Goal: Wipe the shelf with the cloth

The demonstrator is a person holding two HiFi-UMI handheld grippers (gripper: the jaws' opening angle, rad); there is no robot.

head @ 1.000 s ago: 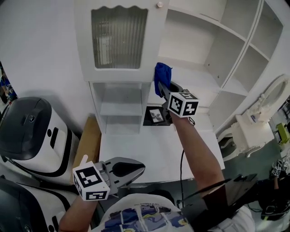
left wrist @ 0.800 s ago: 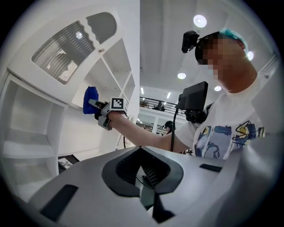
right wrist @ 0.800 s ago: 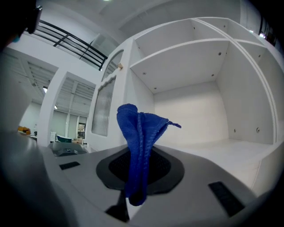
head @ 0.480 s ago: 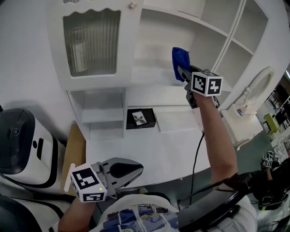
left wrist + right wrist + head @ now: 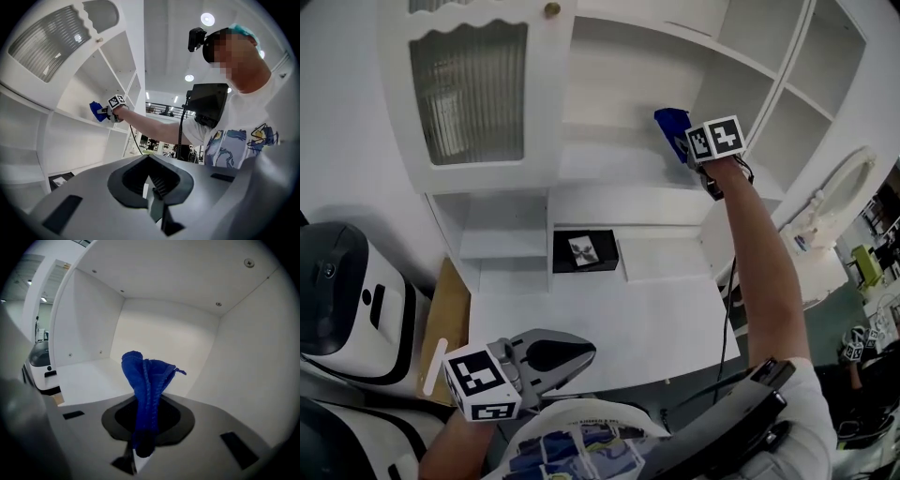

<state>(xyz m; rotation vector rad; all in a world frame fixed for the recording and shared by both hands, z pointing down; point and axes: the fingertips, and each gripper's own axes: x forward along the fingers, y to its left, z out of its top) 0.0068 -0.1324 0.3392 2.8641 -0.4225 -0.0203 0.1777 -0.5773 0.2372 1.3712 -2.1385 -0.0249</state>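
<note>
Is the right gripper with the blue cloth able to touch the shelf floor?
Probably yes. The right gripper holds the blue cloth inside the open compartment, and the shelf floor ahead looks bare, nothing blocking.

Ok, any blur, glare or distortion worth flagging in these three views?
Head view: sharp, evenly lit, shelf edges bowed by the wide lens. Left gripper view: heavy fisheye, dark corners, ceiling lights blown out. Right gripper view: soft even light, cloth crisp at top, blurred near the jaws.

Bright, even white light; ceiling lamps (image 5: 207, 18) glare above the left tongs (image 5: 152, 194); fisheye edges bend and darken.
</note>
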